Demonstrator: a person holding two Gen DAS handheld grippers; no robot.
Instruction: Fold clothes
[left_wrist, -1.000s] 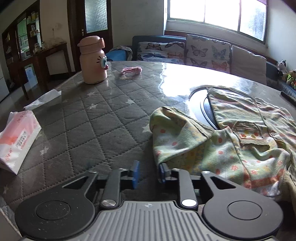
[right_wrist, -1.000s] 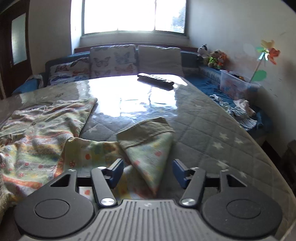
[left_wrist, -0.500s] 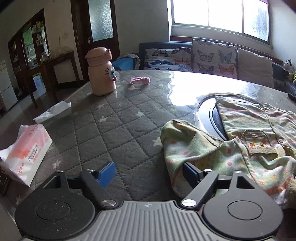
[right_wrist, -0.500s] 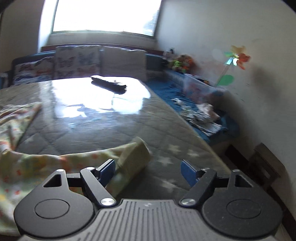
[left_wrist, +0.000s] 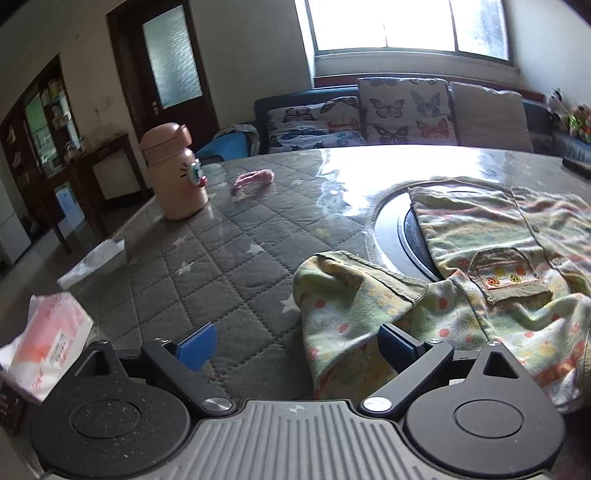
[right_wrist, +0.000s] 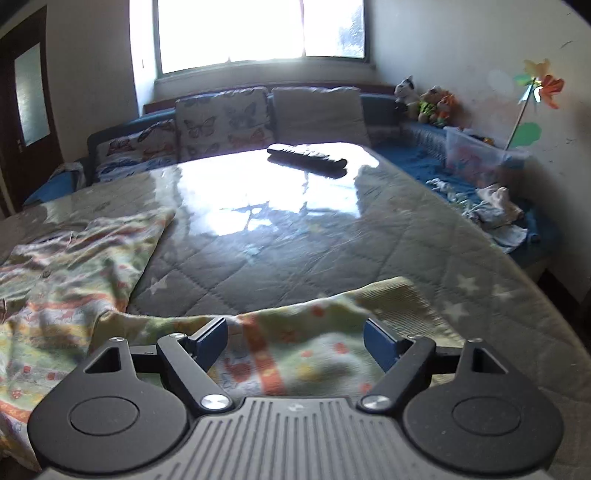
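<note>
The left gripper (left_wrist: 295, 341) is seen spread wide above the quilted table cover (left_wrist: 207, 273), nothing between its fingers. The patterned garment (left_wrist: 498, 295) lies ahead and to its right, and one sleeve (left_wrist: 343, 295), folded back, reaches between the blue pads, nearer the right one. Far ahead and to the left a pink bottle (left_wrist: 173, 173) stands upright; a small pink item (left_wrist: 253, 181) lies just right of it. A tissue pack (left_wrist: 44, 343) is found close on the left, with a loose tissue (left_wrist: 92, 264) beyond it.

The right gripper (right_wrist: 295, 341) is likewise held wide and empty. The other sleeve (right_wrist: 332, 325) is stretched across directly ahead of and beneath its fingers; whether it is touched cannot be told. The garment's body (right_wrist: 74, 258) spreads to the left.

Only the right wrist view shows a remote control (right_wrist: 306, 158) far ahead on the glossy table, soft toys (right_wrist: 428, 99) and a pinwheel (right_wrist: 535, 88) to the right. The bottle and tissues are shown only by the left wrist view.
</note>
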